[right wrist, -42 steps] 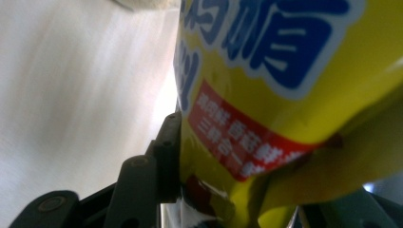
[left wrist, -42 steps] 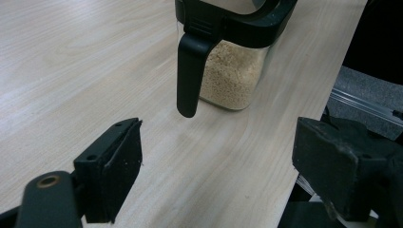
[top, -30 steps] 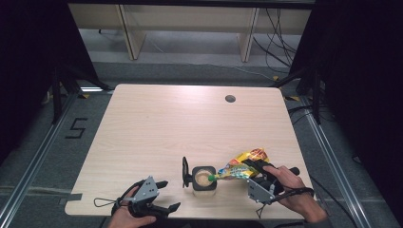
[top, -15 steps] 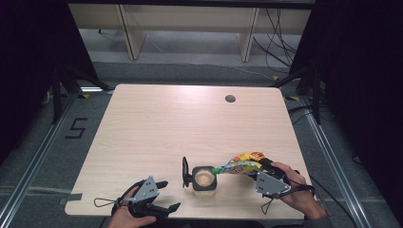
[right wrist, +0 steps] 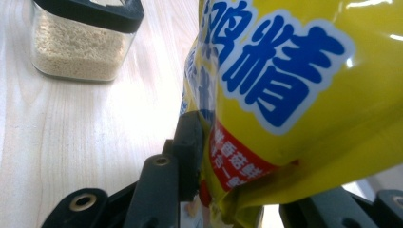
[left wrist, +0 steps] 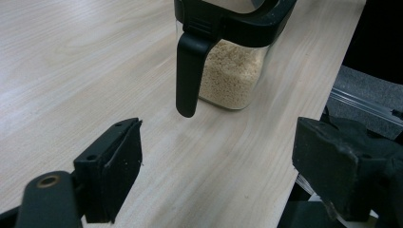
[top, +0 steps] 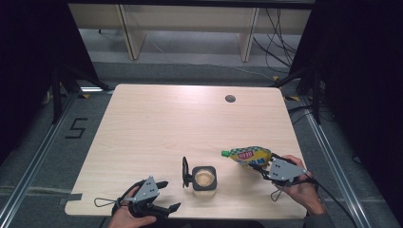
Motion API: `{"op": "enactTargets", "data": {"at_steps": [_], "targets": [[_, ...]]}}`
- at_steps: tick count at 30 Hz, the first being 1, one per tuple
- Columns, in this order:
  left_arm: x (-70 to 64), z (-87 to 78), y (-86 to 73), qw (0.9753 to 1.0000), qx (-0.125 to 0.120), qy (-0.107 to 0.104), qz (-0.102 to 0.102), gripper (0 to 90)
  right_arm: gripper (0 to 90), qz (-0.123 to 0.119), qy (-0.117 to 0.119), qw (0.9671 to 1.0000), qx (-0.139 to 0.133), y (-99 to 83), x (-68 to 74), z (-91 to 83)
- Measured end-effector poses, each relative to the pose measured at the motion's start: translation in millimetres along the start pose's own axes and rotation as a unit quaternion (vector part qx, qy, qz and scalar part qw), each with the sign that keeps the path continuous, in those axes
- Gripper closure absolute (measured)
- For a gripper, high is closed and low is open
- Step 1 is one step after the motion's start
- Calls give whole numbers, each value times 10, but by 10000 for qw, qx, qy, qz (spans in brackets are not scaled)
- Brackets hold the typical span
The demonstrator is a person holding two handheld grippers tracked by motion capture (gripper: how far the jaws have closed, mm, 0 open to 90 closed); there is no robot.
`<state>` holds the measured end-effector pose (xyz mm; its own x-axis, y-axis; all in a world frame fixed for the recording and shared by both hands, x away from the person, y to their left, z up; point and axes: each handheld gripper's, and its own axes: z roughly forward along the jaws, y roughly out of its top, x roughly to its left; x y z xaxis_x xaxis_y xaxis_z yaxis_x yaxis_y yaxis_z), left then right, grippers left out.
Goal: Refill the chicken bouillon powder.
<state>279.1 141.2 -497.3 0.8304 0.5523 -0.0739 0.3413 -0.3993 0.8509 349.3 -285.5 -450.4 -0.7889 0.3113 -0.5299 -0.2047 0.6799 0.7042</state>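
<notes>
A clear square jar [top: 204,177] with a black rim and an open hinged black lid [top: 185,172] stands near the table's front edge, holding pale granules [left wrist: 230,76]. My right gripper [top: 261,168] is shut on a yellow pouch [top: 248,155] with blue characters and a green spout, held to the right of the jar; the pouch [right wrist: 285,95] is pinched at its bottom corner. My left gripper [top: 164,195] stands open at the front left, its jaws aimed at the jar's lid [left wrist: 190,71], nothing between them.
The pale wooden table [top: 166,123] has a round dark grommet hole [top: 230,99] near its far edge. The table's front edge runs just below the jar. Metal rails and dark floor flank the table on both sides.
The right gripper has carried the pouch away from above the jar, to the right and lower, now lying nearly level. The left gripper has stayed put.
</notes>
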Motion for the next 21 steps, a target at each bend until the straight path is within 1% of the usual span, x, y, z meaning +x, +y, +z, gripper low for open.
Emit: {"op": "enactTargets", "data": {"at_steps": [1,2,3,5,6,7,8,9,10,12,13,14,15,16,17,18,20,21], "targets": [[3,-3,2,10000,20,-23,0,168,685,114,10,9999,0,-31,-9,13],[4,-5,1,10000,32,6,-2,167,686,135,47,9999,8,-45,-13,13],[-4,-5,-1,10000,26,26,-58,167,687,259,53,9996,-29,-78,-28,16],[-1,-7,-1,10000,29,24,-55,168,688,409,4,9991,-74,-117,-58,4],[-6,-5,-4,9999,21,42,-107,168,688,486,9,9988,-83,-137,-71,-1],[-5,-5,-3,9999,20,45,-92,167,688,577,-8,9983,-126,-161,-72,-6],[-5,-4,-4,9999,19,45,-94,168,688,620,-16,9980,-157,-183,-72,-11],[-2,-4,-3,10000,15,39,-49,168,688,621,-58,9979,-164,-194,-73,-19],[-3,-5,-2,10000,15,43,-48,168,688,691,-67,9974,-174,-204,-70,-21],[-1,-9,0,10000,23,35,-38,167,687,911,-112,9955,-237,-248,-74,-33],[0,-10,0,10000,23,36,-33,167,687,958,-77,9951,-233,-267,-86,-41],[0,-11,-1,10000,26,41,-54,167,687,1047,-116,9942,-225,-281,-87,-52],[-2,-10,-3,10000,32,44,-84,167,687,1053,-129,9940,-268,-292,-97,-50],[-2,-9,-2,10000,33,45,-77,168,686,1132,-109,9932,-257,-304,-94,-59],[0,-9,-1,10000,33,37,-43,168,685,1150,-129,9928,-318,-320,-105,-54],[-2,-8,-1,10000,24,33,-43,167,684,1253,-161,9914,-353,-337,-106,-53],[0,-9,-1,10000,30,39,-35,168,679,1356,-178,9899,-384,-381,-125,-65],[-3,-9,-4,9999,31,50,-84,168,672,1354,-178,9900,-365,-398,-132,-75]]}}
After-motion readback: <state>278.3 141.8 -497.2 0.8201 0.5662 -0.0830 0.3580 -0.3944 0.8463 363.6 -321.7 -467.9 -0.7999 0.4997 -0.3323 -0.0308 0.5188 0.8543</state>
